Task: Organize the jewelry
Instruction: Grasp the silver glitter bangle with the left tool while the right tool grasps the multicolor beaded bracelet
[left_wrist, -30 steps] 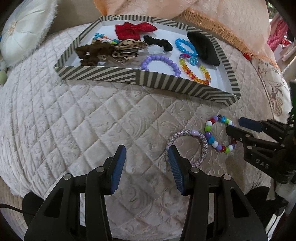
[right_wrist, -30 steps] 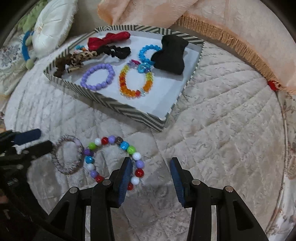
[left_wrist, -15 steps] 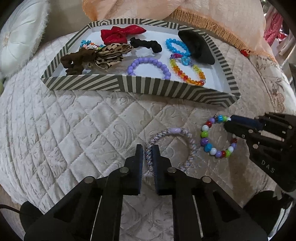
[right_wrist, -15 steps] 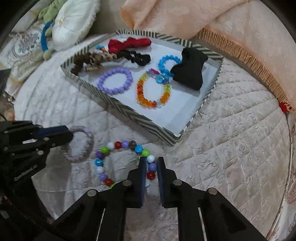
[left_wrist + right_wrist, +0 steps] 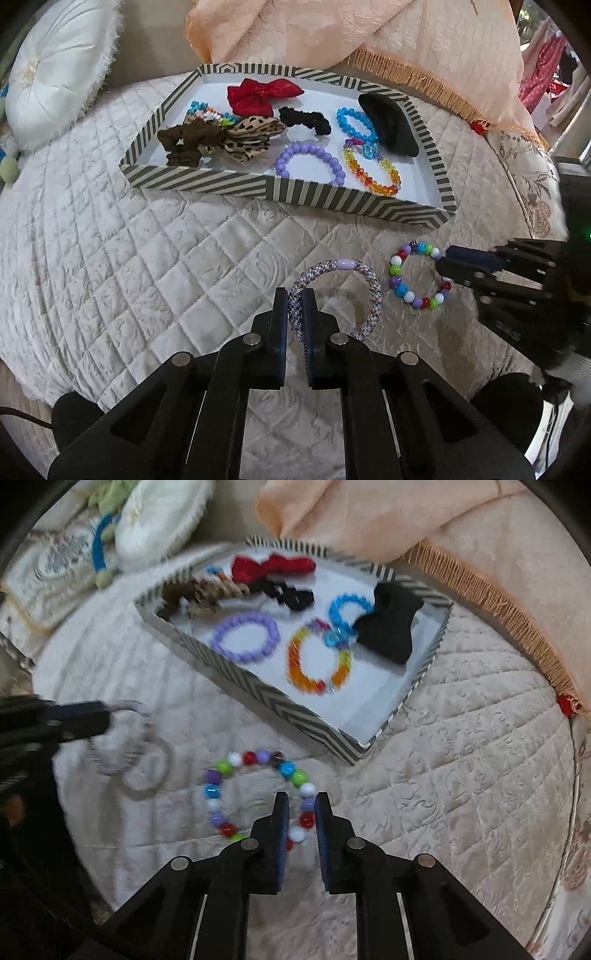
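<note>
My left gripper point(image 5: 295, 314) is shut on the near side of a grey braided bracelet point(image 5: 364, 280) with a lilac clasp, lifted a little off the quilt; it also shows in the right wrist view point(image 5: 140, 734). My right gripper point(image 5: 301, 818) is shut on a multicoloured bead bracelet point(image 5: 221, 775), also seen in the left wrist view point(image 5: 400, 288). A striped tray point(image 5: 207, 182) beyond holds a purple bead bracelet point(image 5: 306, 151), a rainbow bracelet point(image 5: 369, 177), a blue bracelet point(image 5: 351, 118), bows and scrunchies.
Both bracelets hang over a cream quilted cushion point(image 5: 129, 258). A white round pillow point(image 5: 51, 70) lies at the far left. A peach fringed cloth point(image 5: 369, 40) drapes behind the tray point(image 5: 280, 709).
Both grippers went from open to shut, each closing on its bracelet. Both bracelets have since lifted slightly and the tray looks farther away.
</note>
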### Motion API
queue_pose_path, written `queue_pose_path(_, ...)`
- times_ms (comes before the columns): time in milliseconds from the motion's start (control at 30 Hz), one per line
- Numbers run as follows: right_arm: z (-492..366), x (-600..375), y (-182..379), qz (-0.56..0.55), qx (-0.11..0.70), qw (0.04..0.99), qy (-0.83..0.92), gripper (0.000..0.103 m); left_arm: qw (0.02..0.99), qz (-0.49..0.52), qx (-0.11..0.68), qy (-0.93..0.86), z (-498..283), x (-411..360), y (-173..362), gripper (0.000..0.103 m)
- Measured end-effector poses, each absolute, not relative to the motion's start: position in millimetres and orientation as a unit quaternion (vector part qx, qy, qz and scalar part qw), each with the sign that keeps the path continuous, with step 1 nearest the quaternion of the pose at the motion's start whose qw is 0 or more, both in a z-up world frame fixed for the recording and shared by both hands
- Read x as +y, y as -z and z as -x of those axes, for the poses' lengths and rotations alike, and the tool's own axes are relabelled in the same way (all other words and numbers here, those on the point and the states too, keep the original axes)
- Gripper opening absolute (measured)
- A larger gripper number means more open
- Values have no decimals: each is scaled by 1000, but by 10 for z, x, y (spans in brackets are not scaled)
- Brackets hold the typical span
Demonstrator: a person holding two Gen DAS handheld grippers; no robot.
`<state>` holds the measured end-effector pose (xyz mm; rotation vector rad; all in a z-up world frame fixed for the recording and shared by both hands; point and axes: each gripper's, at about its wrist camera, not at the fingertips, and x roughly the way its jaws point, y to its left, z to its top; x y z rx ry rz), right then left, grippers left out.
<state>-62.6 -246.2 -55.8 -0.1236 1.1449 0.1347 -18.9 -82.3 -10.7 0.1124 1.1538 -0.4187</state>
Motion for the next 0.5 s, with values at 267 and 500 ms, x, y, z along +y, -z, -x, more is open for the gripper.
queue_pose_path(267, 419, -2493, 660, 57, 545, 832, -84, 13, 807, -46, 556, 193, 148, -784, 191, 6)
queue_pose_path(500, 539, -2436, 415, 62, 526, 844, -87, 9, 812, -38, 550, 192, 118, -717, 116, 6)
